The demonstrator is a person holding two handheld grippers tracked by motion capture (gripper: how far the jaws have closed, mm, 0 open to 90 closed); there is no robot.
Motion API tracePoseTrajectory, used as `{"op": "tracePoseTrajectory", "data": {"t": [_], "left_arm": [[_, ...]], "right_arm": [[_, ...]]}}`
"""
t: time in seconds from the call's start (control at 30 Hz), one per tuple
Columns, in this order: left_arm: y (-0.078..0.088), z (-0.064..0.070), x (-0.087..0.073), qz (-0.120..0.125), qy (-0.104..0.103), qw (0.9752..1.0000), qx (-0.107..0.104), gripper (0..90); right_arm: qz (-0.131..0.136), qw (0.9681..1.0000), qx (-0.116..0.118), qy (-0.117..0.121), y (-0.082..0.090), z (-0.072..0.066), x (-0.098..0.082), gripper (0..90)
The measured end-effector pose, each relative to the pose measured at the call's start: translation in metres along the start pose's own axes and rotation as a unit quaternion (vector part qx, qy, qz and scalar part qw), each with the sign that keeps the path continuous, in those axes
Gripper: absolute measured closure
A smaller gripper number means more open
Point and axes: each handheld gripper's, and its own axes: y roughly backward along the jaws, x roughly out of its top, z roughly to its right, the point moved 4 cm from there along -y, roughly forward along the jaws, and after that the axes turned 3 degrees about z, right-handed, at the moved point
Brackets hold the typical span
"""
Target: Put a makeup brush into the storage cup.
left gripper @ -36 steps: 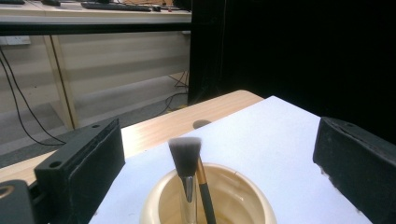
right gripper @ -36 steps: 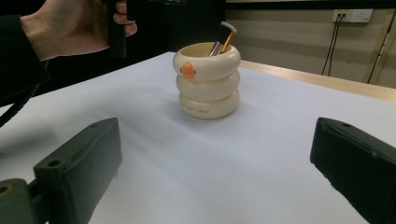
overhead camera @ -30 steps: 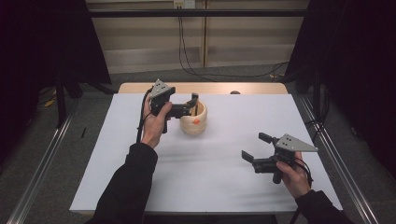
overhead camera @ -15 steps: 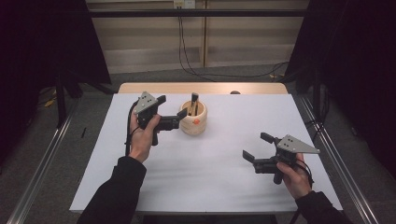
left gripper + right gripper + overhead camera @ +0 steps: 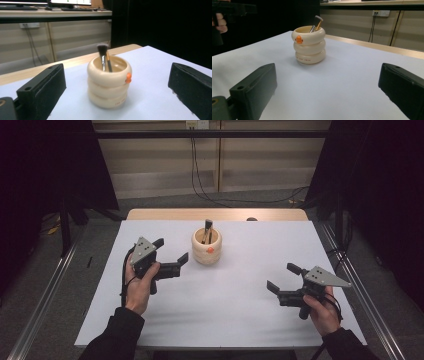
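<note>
Brush [image 5: 103, 57] lower handle hidden inside holder [image 5: 109, 82].

Brush [image 5: 102, 53] upright — in ringed cream holder [image 5: 109, 85]

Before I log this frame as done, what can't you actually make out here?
- Brush handle ends: hidden by the cup wall, left gripper view.
- Small print near the cup's base: too small to read, right gripper view.
- Dark object at the table's far edge: too small to identify, high view.

High view: fixed overhead cam, looks fwd/down on table [image 5: 220, 310]. Left gripper view: low, close, faces cream ringed holder [image 5: 109, 82] at frame centre. Right gripper view: low, farther off, same holder [image 5: 309, 45] upper left of centre. All three share it.
</note>
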Motion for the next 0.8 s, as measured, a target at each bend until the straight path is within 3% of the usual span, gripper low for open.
{"op": "tracePoseTrajectory", "data": {"t": [0.2,0.4,0.43,0.53,0.8], "left_arm": [[0.020,0.002,-0.007,0.007,-0.009,0.9999,0.004,1.4],[0.041,0.003,-0.019,0.004,-0.006,0.9999,0.011,1.4],[0.044,0.004,-0.021,0.012,0.004,0.9999,0.009,1.4],[0.054,0.003,-0.025,0.013,0.005,0.9996,0.026,1.1],[0.078,0.011,-0.041,0.008,0.018,0.9995,0.023,1.1]], "right_arm": [[-0.001,1.0000,-0.005,-0.002,0.007,0.002,-0.003,1.9],[-0.005,1.0000,-0.008,-0.002,0.013,0.004,-0.004,1.9],[-0.003,0.9999,-0.011,-0.003,0.014,0.004,-0.004,1.9],[-0.007,0.9999,-0.011,-0.004,0.017,0.004,-0.006,1.9],[-0.003,0.9996,-0.027,0.000,0.027,0.004,-0.009,2.0]]}}
